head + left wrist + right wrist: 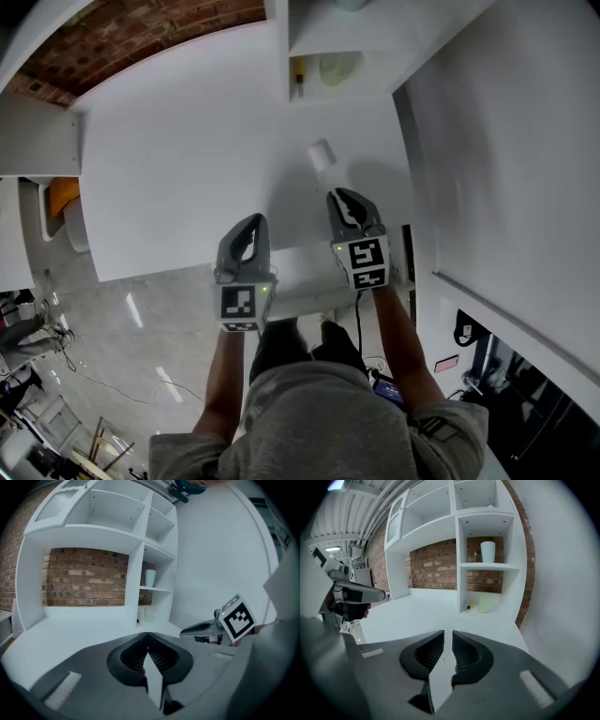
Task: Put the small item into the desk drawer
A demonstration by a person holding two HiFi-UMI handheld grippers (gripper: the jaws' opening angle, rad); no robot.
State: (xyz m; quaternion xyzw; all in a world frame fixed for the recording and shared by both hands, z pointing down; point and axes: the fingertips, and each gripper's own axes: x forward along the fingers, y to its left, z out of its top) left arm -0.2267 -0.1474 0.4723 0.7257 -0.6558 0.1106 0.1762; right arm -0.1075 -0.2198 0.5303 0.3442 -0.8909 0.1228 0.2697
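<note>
A small white item (321, 155) appears to lie on the white desk (187, 159), just ahead and left of my right gripper (343, 195); neither gripper view shows it. In the right gripper view, the right gripper (448, 637) has a narrow gap between its jaws, and nothing is in it. My left gripper (251, 220) hovers beside it over the desk's front edge. Seen from its own camera, the left gripper (147, 637) is shut and empty. A pale band (300, 277) under both grippers may be the drawer; I cannot tell if it is pulled out.
A white shelf unit (459, 564) stands at the back right of the desk. Its bottom bay holds a yellow-handled tool (469, 606) and a pale round object (485, 604). A white cup (488, 551) sits one shelf up. A white wall (506, 141) runs along the right, brick (84, 578) behind.
</note>
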